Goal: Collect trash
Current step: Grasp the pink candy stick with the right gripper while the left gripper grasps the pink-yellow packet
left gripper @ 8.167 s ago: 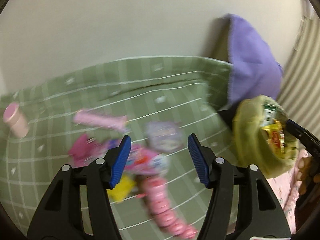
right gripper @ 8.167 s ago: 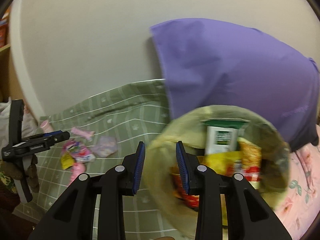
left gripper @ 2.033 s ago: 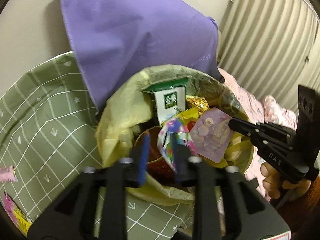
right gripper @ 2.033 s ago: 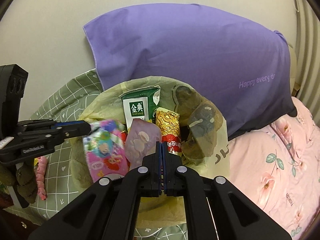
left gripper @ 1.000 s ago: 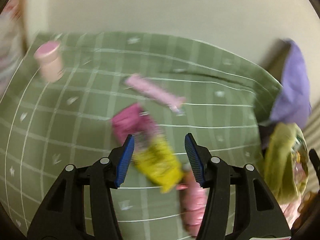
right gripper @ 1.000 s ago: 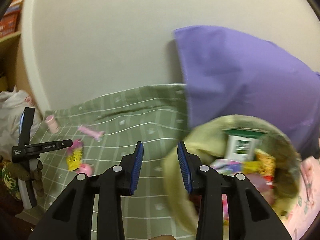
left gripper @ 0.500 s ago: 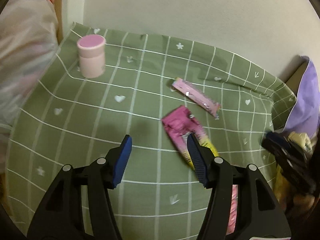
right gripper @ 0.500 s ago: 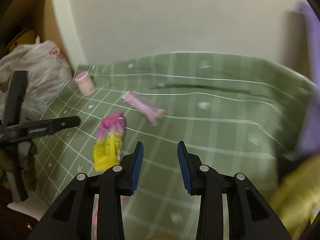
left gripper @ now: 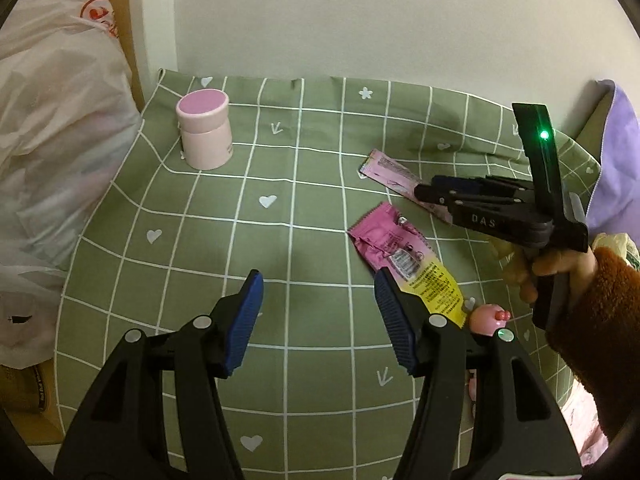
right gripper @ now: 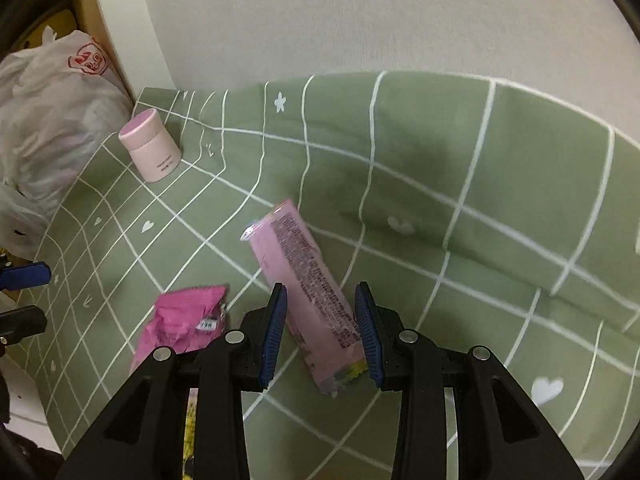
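Left wrist view: the left gripper [left gripper: 318,312] stands open over bare green checked cloth [left gripper: 208,248], nothing between its pads. The magenta-and-yellow wrapper [left gripper: 404,256] lies just to the right of its right finger, long axis running up-left to down-right, and a pink toy-like piece [left gripper: 488,318] peeks out beyond that. Farther right, the right gripper [left gripper: 424,194] reaches in from the side, its tip over the near end of the pale pink stick packet [left gripper: 390,170]. A pink jar [left gripper: 204,134] stands well apart at the upper left.

Right wrist view: the right gripper [right gripper: 320,330] has its jaws half open and astride the pale pink stick packet [right gripper: 306,292], whose long axis runs away from the camera, tilted up-left. The pads flank its lower part with a gap on each side, so it is not yet pinched. By my reading the right hand is the nearer one for this packet; the magenta-and-yellow wrapper [right gripper: 186,320] lies just left of it.
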